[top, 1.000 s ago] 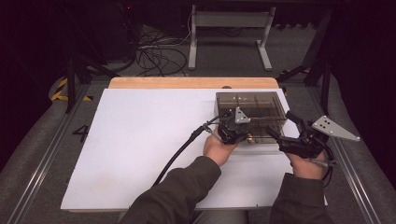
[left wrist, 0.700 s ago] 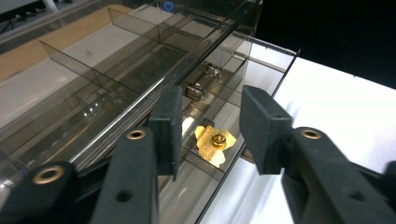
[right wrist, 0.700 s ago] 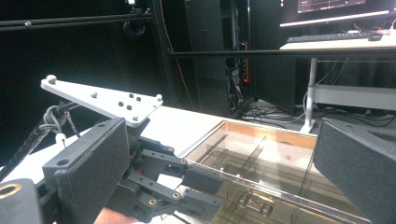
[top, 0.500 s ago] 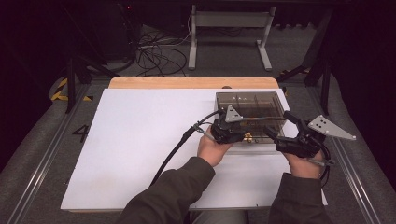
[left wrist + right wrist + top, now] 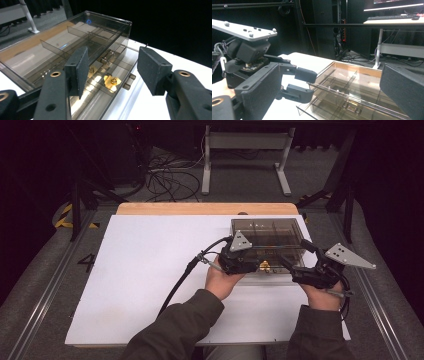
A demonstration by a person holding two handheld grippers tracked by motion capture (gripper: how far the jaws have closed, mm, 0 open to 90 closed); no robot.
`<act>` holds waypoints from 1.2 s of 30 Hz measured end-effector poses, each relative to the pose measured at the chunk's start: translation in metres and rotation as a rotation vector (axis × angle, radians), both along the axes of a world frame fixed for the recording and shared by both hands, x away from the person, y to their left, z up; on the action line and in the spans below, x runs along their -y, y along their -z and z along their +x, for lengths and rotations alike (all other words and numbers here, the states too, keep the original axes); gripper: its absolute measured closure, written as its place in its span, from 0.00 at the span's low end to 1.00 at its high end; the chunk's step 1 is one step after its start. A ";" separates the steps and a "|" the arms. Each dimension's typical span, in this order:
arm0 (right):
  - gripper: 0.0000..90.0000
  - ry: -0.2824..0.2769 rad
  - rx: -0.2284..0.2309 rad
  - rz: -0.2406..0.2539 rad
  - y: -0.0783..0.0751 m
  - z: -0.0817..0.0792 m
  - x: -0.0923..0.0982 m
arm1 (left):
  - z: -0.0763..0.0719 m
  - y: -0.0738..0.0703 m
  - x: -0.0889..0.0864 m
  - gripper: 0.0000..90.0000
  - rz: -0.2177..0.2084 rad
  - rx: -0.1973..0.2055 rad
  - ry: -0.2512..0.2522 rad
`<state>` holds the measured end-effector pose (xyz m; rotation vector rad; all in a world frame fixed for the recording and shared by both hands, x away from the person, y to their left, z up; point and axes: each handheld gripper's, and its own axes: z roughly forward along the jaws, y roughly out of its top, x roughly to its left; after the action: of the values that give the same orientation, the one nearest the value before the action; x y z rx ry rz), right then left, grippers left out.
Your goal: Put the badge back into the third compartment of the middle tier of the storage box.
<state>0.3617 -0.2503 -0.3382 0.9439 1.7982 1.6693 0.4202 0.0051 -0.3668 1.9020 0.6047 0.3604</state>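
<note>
A smoky clear plastic compartment box (image 5: 267,237) stands on the white tabletop at the right. Its lid is down, and a small brass latch (image 5: 111,82) sits on its front edge (image 5: 264,266). My left gripper (image 5: 251,264) hovers at the box's front left; its jaws have just been opening. In the left gripper view it (image 5: 116,71) is open, with the box's front beyond the pads (image 5: 78,68) and nothing pressed. My right gripper (image 5: 297,255) is at the front right corner, open wide (image 5: 332,95) and facing the box (image 5: 352,82).
The white sheet (image 5: 150,270) lies over a wooden table with a strip of wood showing at the far edge (image 5: 200,209). The left gripper's cable (image 5: 182,280) trails across the sheet. In the right gripper view the left gripper's body (image 5: 249,55) is close by on the left.
My left gripper has drawn back leftward from the box front and its jaws have spread apart. The right gripper has stayed put.
</note>
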 end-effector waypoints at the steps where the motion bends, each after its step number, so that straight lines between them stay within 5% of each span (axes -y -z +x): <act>1: 0.05 0.001 -0.001 0.000 0.000 0.000 -0.001 | 0.000 0.000 -0.001 0.47 -0.003 -0.001 0.001; 16: 0.05 0.000 0.001 -0.007 0.000 0.001 -0.003 | -0.006 -0.001 -0.022 0.38 0.001 0.015 -0.006; 36: 0.05 0.006 0.021 -0.011 0.000 0.000 -0.006 | -0.021 -0.008 -0.059 0.22 -0.051 0.052 -0.031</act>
<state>0.3616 -0.2448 -0.3385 0.9232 1.7876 1.6574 0.3988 0.0641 -0.3587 1.8313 0.6037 0.4090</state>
